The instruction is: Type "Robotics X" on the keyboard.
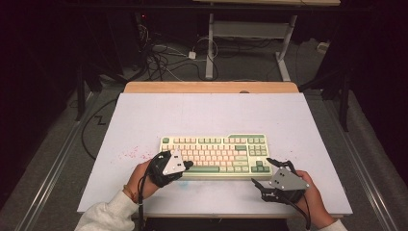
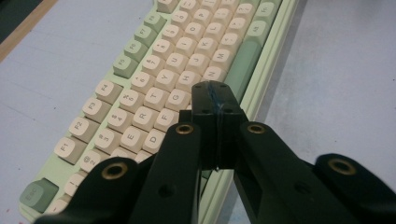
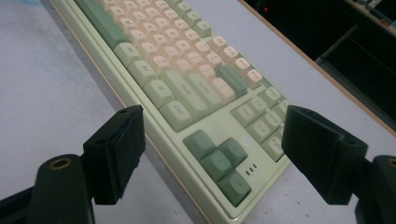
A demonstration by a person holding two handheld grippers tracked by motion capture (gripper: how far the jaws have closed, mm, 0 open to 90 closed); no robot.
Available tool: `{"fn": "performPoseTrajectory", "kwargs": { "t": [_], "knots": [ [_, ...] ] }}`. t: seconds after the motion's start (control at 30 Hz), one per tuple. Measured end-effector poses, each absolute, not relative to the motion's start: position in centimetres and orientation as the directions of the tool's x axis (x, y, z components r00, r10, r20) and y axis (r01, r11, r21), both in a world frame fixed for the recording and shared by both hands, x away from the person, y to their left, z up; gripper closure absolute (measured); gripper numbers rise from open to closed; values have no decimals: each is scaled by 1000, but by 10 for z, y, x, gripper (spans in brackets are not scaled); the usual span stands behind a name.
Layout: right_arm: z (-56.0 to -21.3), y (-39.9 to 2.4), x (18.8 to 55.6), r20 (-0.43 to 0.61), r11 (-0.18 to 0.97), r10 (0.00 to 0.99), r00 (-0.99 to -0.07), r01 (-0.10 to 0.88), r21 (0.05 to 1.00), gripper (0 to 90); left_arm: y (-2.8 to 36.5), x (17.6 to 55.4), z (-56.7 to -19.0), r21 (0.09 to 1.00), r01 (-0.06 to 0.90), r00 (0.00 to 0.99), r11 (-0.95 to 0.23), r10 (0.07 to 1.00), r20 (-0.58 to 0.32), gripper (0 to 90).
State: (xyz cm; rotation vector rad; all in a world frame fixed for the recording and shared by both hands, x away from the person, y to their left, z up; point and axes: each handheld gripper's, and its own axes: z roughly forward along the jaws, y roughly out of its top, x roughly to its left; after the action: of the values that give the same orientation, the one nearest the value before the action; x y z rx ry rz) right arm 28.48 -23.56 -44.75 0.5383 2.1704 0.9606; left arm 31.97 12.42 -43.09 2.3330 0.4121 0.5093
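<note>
Nearest the lens, left gripper (image 1: pixel 185 165) with jaws pressed together on nothing, tips hovering right over the letter keys by the front-left edge of the keyboard (image 1: pixel 215 155). Right gripper (image 1: pixel 267 173) just off the front-right corner, jaws wide apart and framing the arrow-key cluster (image 3: pixel 219 161). One keyboard, long axis running left-right across the white bench (image 1: pixel 144 120), two grippers, left one closer to the keys.

Dark room, grey floor (image 1: pixel 57 159), tangled cables (image 1: pixel 159 60), second table's legs (image 1: pixel 210 53).
</note>
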Motion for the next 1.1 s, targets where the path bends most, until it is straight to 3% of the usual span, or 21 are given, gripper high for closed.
{"fn": "performPoseTrajectory", "kwargs": {
  "t": [0.97, 1.1],
  "knots": [
    [-450, -235, 286, -433, 654, 592, -680, 92, 751, 223, 122, 338, -456, 619, 211, 872, -756, 432, 231, 877],
    [-450, -235, 286, -434, 655, 592, -679, 92, 750, 223, 123, 334, -448, 657, 196, 861, -728, 449, 241, 875]
  ]
}}
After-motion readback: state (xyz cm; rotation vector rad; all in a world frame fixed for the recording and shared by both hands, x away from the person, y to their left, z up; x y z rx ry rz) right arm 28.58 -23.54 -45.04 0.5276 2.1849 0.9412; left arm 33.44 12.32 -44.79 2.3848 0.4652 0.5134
